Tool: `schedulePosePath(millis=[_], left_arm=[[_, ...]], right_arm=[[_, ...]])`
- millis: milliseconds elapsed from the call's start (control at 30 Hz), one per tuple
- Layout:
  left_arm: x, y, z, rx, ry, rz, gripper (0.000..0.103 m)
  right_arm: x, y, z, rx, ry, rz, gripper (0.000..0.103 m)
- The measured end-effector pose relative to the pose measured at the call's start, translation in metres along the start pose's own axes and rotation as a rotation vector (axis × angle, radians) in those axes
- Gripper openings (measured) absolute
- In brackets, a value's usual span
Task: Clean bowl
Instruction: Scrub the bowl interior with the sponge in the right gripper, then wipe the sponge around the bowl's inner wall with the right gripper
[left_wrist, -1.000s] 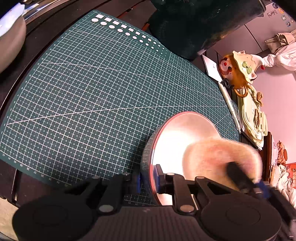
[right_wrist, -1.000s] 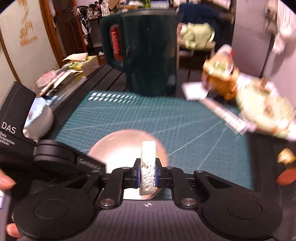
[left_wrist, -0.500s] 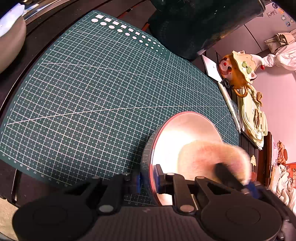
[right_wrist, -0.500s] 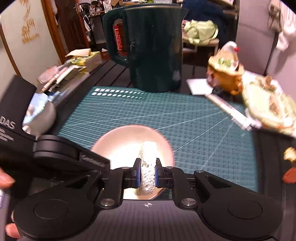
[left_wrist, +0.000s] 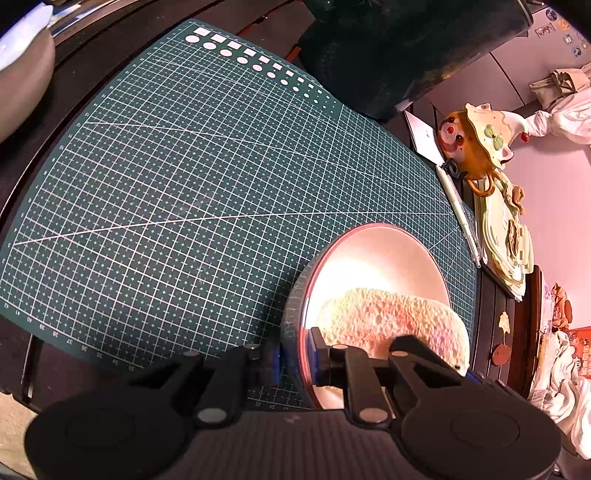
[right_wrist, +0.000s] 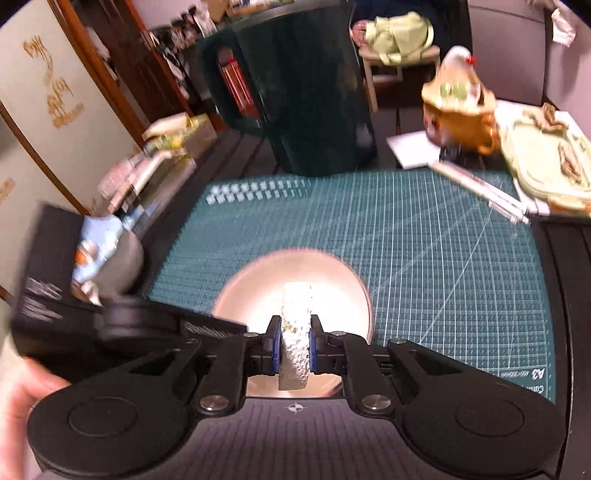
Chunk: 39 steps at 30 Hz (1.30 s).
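A shiny metal bowl (left_wrist: 384, 258) stands on the green cutting mat (left_wrist: 192, 192). My left gripper (left_wrist: 295, 360) is shut on the bowl's near rim, one finger outside and one inside. My right gripper (right_wrist: 294, 343) is shut on a pale yellow sponge (right_wrist: 294, 332), held on edge inside the bowl (right_wrist: 332, 280). The sponge (left_wrist: 388, 321) lies against the bowl's inner wall near my left gripper in the left wrist view.
A large dark green jug (right_wrist: 295, 96) stands at the mat's far edge. A clown figurine (left_wrist: 476, 136), a pen (left_wrist: 458, 214) and a pale green tray (right_wrist: 546, 155) lie to the right. A grey dish (right_wrist: 107, 254) sits at the left.
The sponge has swept across the inside of the bowl, toward the near left wall. My left gripper and the bowl have stayed in place.
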<state>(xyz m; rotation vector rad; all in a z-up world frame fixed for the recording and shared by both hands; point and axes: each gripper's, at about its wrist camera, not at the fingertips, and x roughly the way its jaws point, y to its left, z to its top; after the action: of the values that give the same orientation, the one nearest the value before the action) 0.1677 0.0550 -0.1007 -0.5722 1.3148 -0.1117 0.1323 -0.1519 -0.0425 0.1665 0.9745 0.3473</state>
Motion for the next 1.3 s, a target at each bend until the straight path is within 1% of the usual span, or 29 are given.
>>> schedulePosePath(millis=[33,133,200,500,633,733,800,867,933,1033,1067,1167,1267,1300], left_arm=[[0.000,0.001,0.001,-0.006,0.001,-0.004,0.015],[0.000,0.001,0.000,-0.010,0.002,-0.007,0.015],[0.000,0.001,0.000,-0.010,0.001,-0.006,0.015],[0.000,0.000,0.000,-0.014,-0.001,-0.006,0.015],[-0.001,0.004,0.001,-0.036,0.005,-0.023,0.015],[0.000,0.006,0.001,-0.045,0.009,-0.032,0.016],[0.000,0.006,0.001,-0.043,0.008,-0.031,0.016],[0.001,0.011,0.004,-0.044,0.006,-0.034,0.016],[0.002,0.012,0.006,-0.046,0.007,-0.035,0.016],[0.002,0.013,0.007,-0.049,0.007,-0.037,0.016],[0.002,0.013,0.007,-0.050,0.008,-0.037,0.016],[0.001,0.016,0.004,-0.056,0.007,-0.040,0.016],[0.002,0.021,0.006,-0.064,0.010,-0.046,0.016],[0.001,0.022,0.006,-0.065,0.010,-0.047,0.016]], right_arm=[[0.002,0.003,-0.001,-0.020,-0.003,-0.023,0.013],[-0.003,0.017,-0.004,-0.143,-0.043,-0.152,0.013],[-0.013,0.021,-0.004,-0.196,-0.083,-0.203,0.012],[-0.027,-0.001,0.009,-0.030,-0.070,0.007,0.013],[-0.002,0.003,0.001,-0.032,0.009,0.013,0.013],[0.000,0.011,0.001,-0.119,-0.013,-0.095,0.013],[-0.007,0.015,0.001,-0.165,-0.055,-0.176,0.012],[-0.021,0.013,0.003,-0.162,-0.091,-0.181,0.013],[-0.036,0.010,0.006,-0.140,-0.132,-0.176,0.013],[-0.047,0.008,0.009,-0.111,-0.155,-0.140,0.013],[-0.045,0.004,0.010,-0.069,-0.130,-0.069,0.013],[-0.022,0.001,0.006,-0.017,-0.040,0.025,0.013],[-0.001,0.007,-0.002,-0.045,0.009,-0.001,0.013],[-0.001,0.010,-0.002,-0.068,0.004,-0.029,0.013]])
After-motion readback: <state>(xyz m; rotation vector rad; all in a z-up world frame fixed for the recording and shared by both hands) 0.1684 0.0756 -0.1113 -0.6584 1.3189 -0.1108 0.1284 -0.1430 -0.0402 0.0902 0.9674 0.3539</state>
